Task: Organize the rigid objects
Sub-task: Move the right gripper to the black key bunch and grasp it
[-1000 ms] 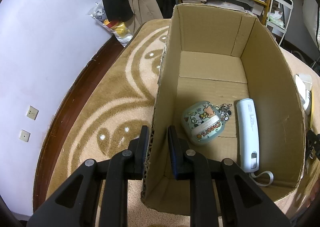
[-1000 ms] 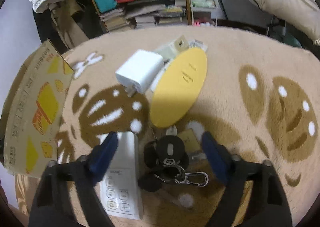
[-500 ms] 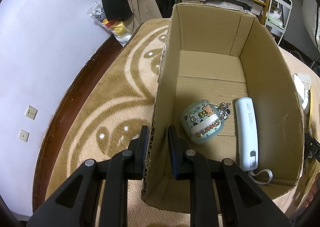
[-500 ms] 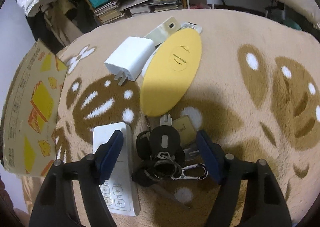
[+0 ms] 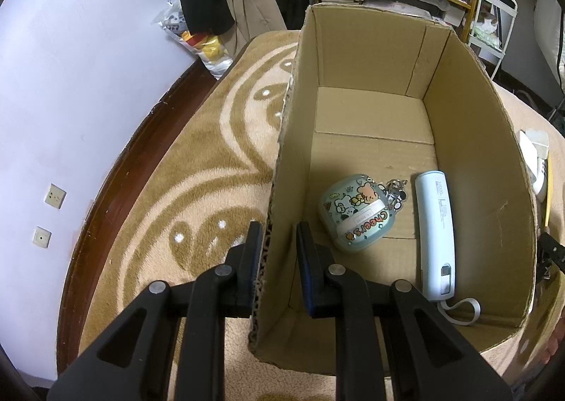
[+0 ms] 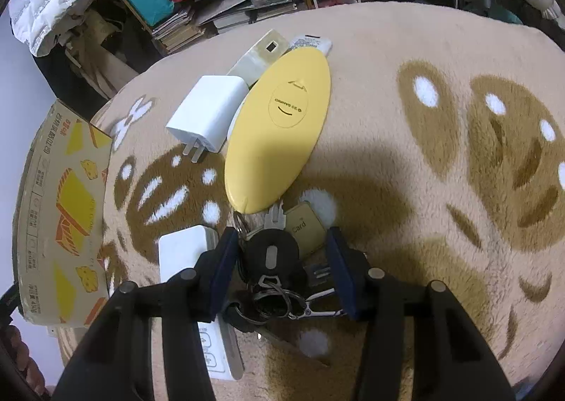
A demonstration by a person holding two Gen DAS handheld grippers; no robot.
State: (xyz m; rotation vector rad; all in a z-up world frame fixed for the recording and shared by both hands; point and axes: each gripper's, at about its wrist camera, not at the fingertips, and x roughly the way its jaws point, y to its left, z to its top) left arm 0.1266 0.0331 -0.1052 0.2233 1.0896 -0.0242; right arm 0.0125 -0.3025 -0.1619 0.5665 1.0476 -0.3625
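left tongs (image 5: pixel 276 248): astride the left wall of the cardboard box (image 5: pixel 374 58), one finger outside, one inside. Outer pad looks against the wall, inner pad shows a gap; cannot tell if it is really clamped.
box contents: cartoon-print case (image 5: pixel 355 213) with a small charm (image 5: pixel 397 190), and a pale blue power bank (image 5: pixel 436 233) with a loop cord, lying side by side on the box floor, near end.
rug (image 6: pixel 406 58): tan plush, brown pattern; box stands on it, and in the right view sits at far left.
items still out: white remote (image 6: pixel 183 252), white plug charger (image 6: pixel 206 113), yellow oval case (image 6: pixel 277 139), cards beyond it.
right tongs (image 6: pixel 279 268): spread wide, low over the key bunch (image 6: pixel 272 265); fingers either side, nothing gripped. Left finger sits just beside, maybe over, the remote's edge.
step (judgement): about to pinch the keys, then carry them to the box.
risk 1: closing now may catch the remote edge with the left finger and spoil the grip.
risk 2: keys are loose rings, clip (image 6: pixel 316 307) and tan tag (image 6: pixel 305 228); a pinch on one part may let the rest dangle, slip or snag the rug pile.
risk 3: if the left hold is slack, the box could shift or tip when keys drop in.
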